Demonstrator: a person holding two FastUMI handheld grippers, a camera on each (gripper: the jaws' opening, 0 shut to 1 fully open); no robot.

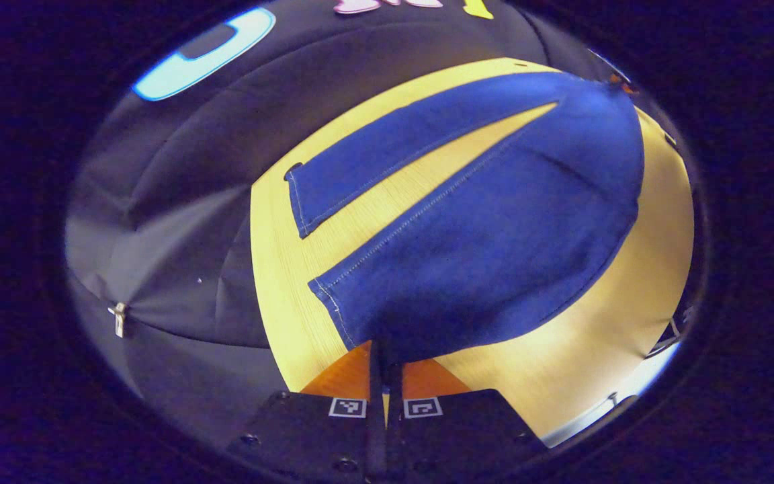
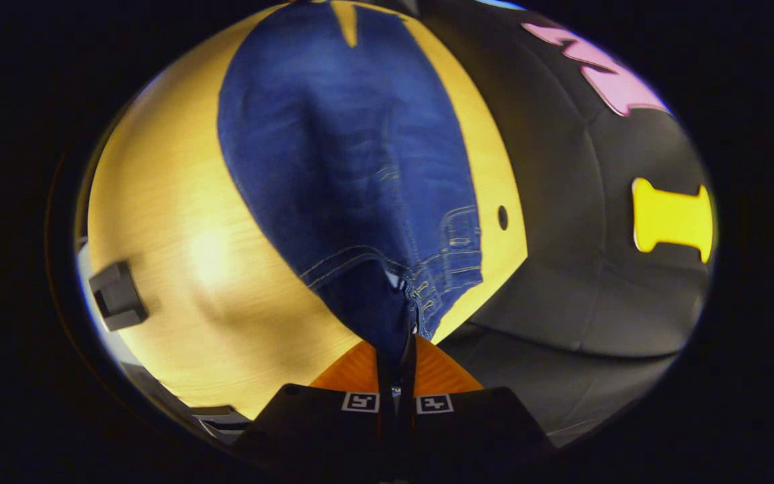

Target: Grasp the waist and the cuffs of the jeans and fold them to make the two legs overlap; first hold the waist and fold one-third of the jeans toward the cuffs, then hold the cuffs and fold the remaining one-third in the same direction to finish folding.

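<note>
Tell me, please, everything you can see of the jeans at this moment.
The jeans are dark blue denim with pale stitching along seams and hems. They lie spread on the light wooden table, the two legs still apart in a V, not yet overlapped. The left tongs are shut on the nearer leg's cuff, lifting it slightly. In the right gripper view, the right tongs pinch the waist, where belt loops and a pocket seam show.

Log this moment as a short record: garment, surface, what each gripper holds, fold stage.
garment: jeans, legs spread apart in a V
surface: wooden table
left gripper: shut on the near leg's cuff, cloth lifted
right gripper: shut on the waist, beside the belt loops
far leg: flat on the table
fold stage: legs not yet overlapped
</note>
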